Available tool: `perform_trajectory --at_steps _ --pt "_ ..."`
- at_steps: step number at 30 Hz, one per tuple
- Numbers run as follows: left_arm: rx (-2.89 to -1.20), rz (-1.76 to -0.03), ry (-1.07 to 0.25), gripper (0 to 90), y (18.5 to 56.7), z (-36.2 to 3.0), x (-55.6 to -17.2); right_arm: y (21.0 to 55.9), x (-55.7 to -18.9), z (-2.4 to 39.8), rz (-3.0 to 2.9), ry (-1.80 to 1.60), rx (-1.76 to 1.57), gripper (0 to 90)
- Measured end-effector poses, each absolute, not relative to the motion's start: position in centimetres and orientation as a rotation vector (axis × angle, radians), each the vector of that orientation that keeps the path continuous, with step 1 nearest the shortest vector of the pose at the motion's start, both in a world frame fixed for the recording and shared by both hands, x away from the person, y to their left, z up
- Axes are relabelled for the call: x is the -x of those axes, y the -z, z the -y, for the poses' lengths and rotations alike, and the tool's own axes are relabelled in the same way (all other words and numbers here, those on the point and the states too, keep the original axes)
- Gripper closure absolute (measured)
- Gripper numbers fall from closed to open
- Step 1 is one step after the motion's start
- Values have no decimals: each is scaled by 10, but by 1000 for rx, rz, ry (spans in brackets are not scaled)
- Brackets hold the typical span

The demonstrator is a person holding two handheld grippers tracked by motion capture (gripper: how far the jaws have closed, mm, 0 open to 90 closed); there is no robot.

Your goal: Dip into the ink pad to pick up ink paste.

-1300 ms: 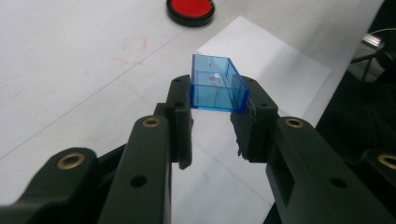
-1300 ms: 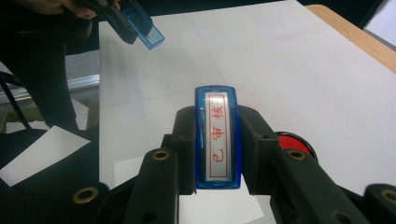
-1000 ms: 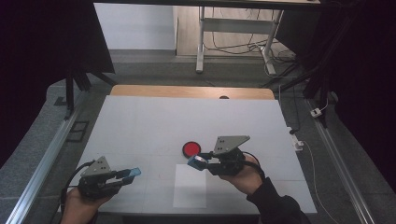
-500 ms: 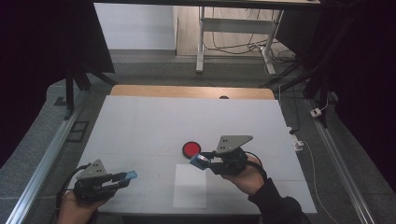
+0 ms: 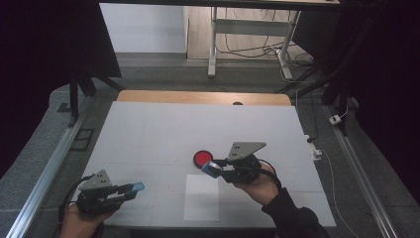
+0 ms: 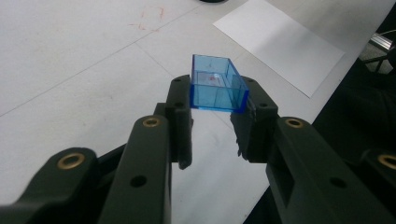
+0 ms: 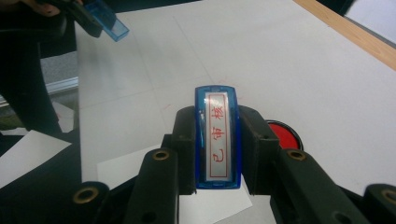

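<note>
Two grippers are each pinching something: the left gripper [image 5: 130, 189] is gripping a blue cap [image 6: 218, 85], the right gripper [image 5: 214, 167] a stamp [image 7: 217, 136].

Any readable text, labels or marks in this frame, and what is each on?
"已审核", red characters in a red frame, on the white label of the blue stamp held in the right gripper.
The blue cap in the left gripper has a small red mark inside, too blurred to read.
</note>
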State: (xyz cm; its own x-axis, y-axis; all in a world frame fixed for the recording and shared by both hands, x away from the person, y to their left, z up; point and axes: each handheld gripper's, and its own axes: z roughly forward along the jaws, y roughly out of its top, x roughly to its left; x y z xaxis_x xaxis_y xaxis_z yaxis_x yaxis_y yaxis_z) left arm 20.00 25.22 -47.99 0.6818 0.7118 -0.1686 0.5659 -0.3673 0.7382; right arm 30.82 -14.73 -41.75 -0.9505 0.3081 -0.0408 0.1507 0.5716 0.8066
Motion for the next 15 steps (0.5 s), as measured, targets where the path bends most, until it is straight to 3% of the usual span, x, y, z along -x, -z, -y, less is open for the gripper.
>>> perform_trajectory --at_steps 15 --pt "-2088 -982 -255 690 480 -251 -196 427 -329 144 -2616 -1252 -493 706"
